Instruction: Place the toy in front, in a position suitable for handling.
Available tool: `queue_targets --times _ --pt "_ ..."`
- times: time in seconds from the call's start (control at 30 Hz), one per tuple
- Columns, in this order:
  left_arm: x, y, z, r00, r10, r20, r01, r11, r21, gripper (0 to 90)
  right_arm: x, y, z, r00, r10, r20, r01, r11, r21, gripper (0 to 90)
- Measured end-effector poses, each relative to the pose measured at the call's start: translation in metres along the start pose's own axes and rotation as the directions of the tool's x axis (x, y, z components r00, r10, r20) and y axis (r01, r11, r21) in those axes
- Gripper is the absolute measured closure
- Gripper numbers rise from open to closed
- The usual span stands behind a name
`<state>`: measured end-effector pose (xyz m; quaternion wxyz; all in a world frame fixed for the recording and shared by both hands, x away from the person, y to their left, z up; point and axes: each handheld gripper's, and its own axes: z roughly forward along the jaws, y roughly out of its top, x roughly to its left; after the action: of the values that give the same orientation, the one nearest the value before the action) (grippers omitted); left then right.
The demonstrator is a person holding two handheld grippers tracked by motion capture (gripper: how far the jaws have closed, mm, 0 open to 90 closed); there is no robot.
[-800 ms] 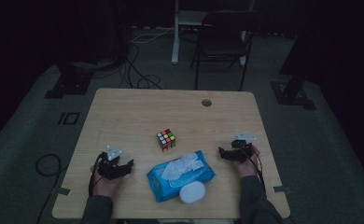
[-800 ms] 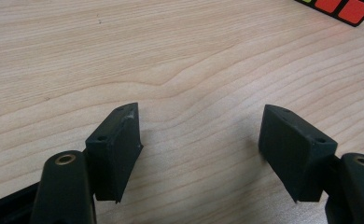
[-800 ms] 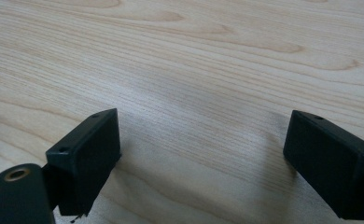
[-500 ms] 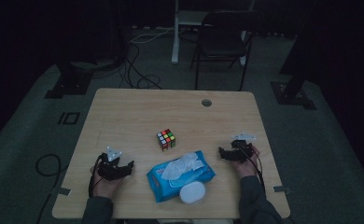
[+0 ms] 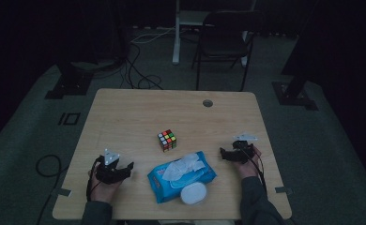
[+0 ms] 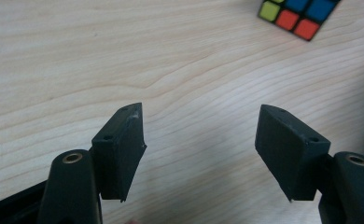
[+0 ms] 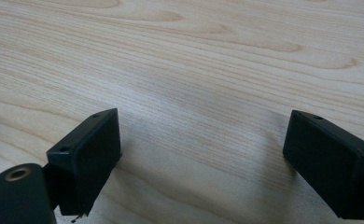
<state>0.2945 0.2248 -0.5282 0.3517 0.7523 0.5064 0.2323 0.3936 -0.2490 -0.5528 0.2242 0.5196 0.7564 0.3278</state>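
Wood tabletop (image 5: 139, 117): pale, grained; the high view showed its whole outline, with a round hole near the far edge.
Left hand-held gripper (image 5: 125, 168): rested near the front left corner, jaws spread wide with nothing between them; its own view looked across bare wood (image 6: 194, 116).
Right hand-held gripper (image 5: 224, 153): rested near the right edge, jaws apart and empty over bare grain (image 7: 203, 140).
Puzzle cube (image 5: 167, 140): stood mid-table between the two grippers, apart from both; the left gripper view caught its corner tiles (image 6: 297, 14), green, red and blue.
Blue wipes pack (image 5: 181, 176): lay just in front of the cube.
White round lid (image 5: 193, 193): sat at the pack's near end in the high view.
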Motion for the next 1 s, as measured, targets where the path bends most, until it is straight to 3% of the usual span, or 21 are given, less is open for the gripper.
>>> queue_targets --times 0.1,0.4,0.63,0.87,1.0 --pt "-0.010 0.001 -0.003 0.9992 0.039 -0.001 -0.039 0.9992 0.000 32.6 0.000 0.000 0.000 1.0000 0.001 0.000 -0.001 1.000 0.000 10.9" --pt "-0.022 0.005 -0.014 0.9983 0.043 0.039 -0.042 0.9988 -0.025 32.6 0.000 0.000 0.000 1.0000 0.000 0.000 0.000 1.000 0.000 10.9" --pt "-0.039 0.009 -0.027 0.9959 0.072 0.054 -0.070 0.9968 -0.037 32.5 0.000 0.000 0.000 1.0000 0.000 0.000 0.000 1.000 0.000 10.9" --pt "-0.059 0.011 -0.037 0.9890 0.128 0.074 -0.123 0.9900 -0.068 30.7 0.000 0.000 0.000 1.0000 0.001 0.000 -0.001 1.000 0.000 10.9" --pt "-0.065 0.011 -0.040 0.9865 0.140 0.084 -0.134 0.9879 -0.078 30.7 0.000 0.000 0.000 1.0000 0.000 0.000 0.000 1.000 0.000 10.9"
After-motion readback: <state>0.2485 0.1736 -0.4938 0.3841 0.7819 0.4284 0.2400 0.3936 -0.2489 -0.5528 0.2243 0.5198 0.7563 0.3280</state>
